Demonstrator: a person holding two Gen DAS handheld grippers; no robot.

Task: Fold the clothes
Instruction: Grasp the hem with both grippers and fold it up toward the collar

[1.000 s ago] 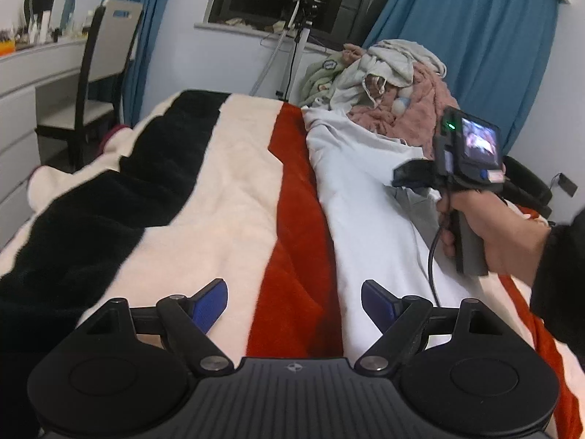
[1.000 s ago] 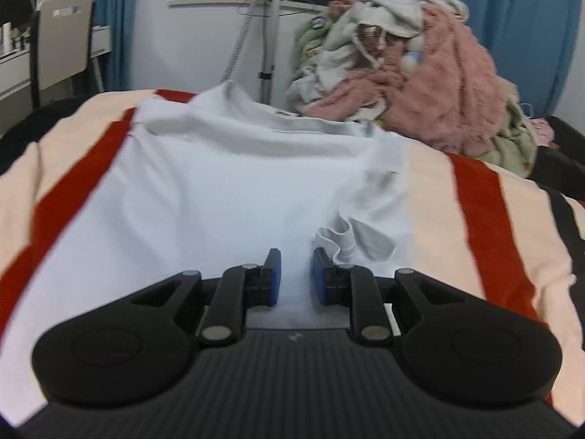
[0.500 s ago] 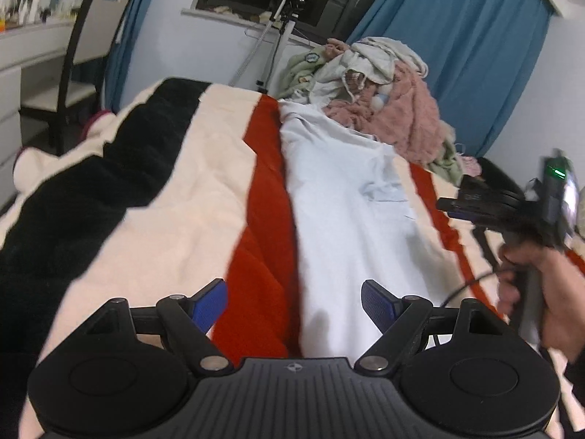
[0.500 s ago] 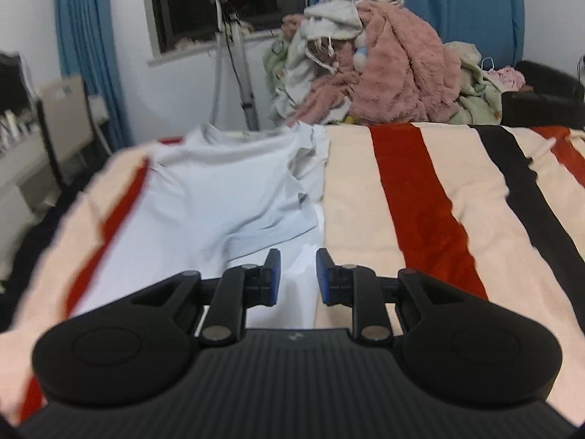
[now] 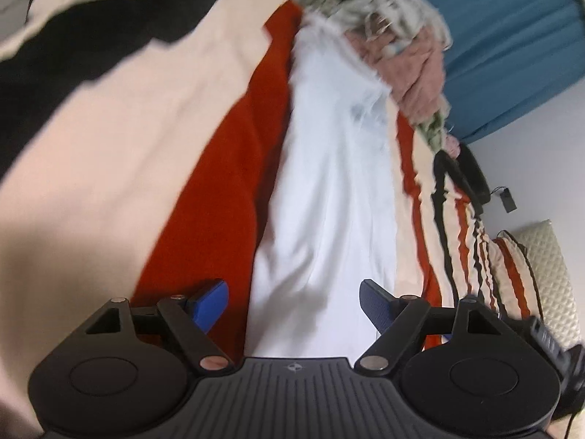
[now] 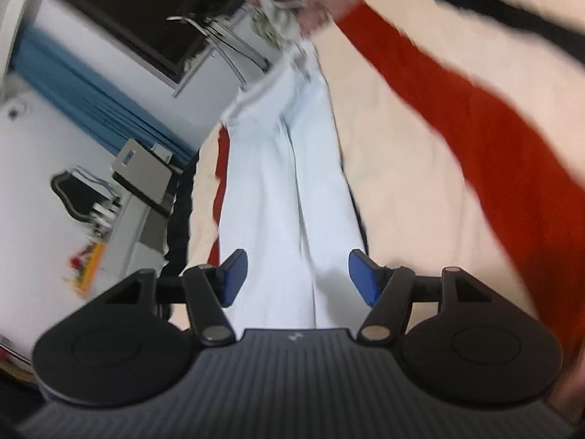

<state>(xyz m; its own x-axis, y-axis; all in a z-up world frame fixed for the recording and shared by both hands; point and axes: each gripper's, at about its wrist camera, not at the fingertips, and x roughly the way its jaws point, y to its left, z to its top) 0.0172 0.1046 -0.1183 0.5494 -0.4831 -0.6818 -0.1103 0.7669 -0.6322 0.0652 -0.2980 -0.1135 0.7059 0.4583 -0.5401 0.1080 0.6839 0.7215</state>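
Note:
A pale white garment [image 5: 329, 183] lies as a long narrow strip on the striped blanket [image 5: 146, 128], running away toward the clothes pile. My left gripper [image 5: 292, 292] hovers over its near end, jaws wide but closing slightly. The cloth lies below the blue pads, which do not press on it. In the right wrist view the same garment [image 6: 267, 183] stretches away with a lengthwise crease. My right gripper [image 6: 296, 261] is over its near end, jaws opening, and nothing is pinched between them. Both views are blurred.
A heap of clothes [image 5: 395, 36] with a pink fleece sits at the far end of the bed, before a blue curtain [image 5: 512, 36]. A quilted pillow [image 5: 548, 256] lies at the right. A chair and desk [image 6: 142, 168] and a stand [image 6: 219, 36] are beside the bed.
The right gripper swung across the bed, rolled, and its jaws went from nearly shut to wide. The left gripper tipped down and rolled. The hand with the right gripper slid to the left view's corner.

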